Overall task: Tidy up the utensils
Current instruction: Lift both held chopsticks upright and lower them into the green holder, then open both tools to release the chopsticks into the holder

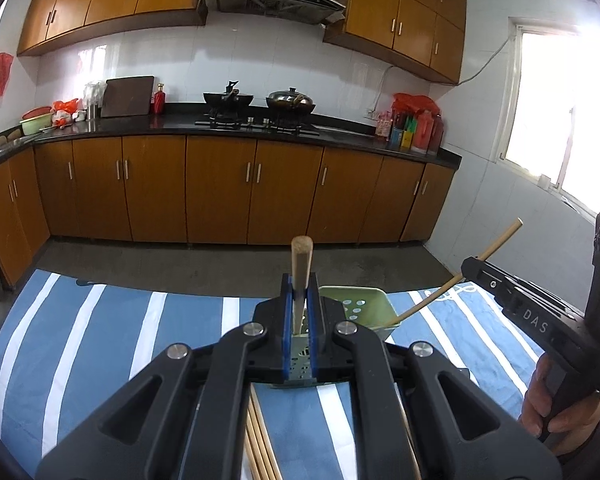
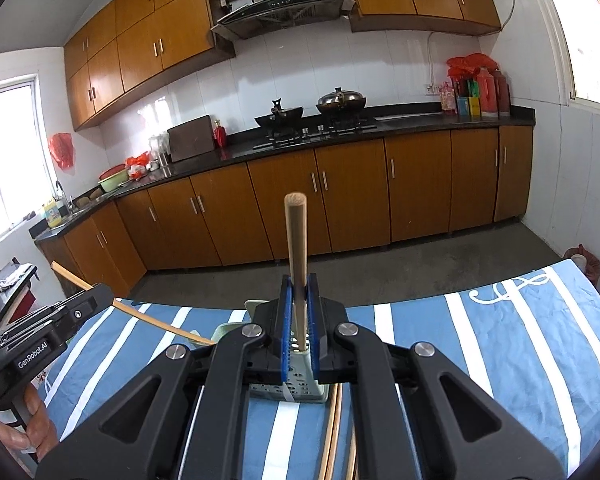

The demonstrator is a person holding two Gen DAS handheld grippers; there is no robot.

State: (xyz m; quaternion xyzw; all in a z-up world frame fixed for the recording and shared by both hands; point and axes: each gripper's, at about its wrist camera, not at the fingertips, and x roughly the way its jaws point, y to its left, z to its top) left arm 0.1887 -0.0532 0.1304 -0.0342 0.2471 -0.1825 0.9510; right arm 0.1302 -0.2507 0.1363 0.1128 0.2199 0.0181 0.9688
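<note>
Two chopsticks going into the holder, more waiting on the cloth

The left gripper (image 1: 299, 300) and the right gripper (image 2: 299, 300) each clench one chopstick (image 1: 301, 276), both tips lowered into the green holder (image 1: 364, 308) just ahead of the fingers; under the fingers, loose chopsticks (image 1: 260, 440) lie on the striped cloth (image 1: 140, 340), so I judge much work is left.

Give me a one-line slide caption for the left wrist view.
Left gripper shut on a chopstick above the green holder.
</note>
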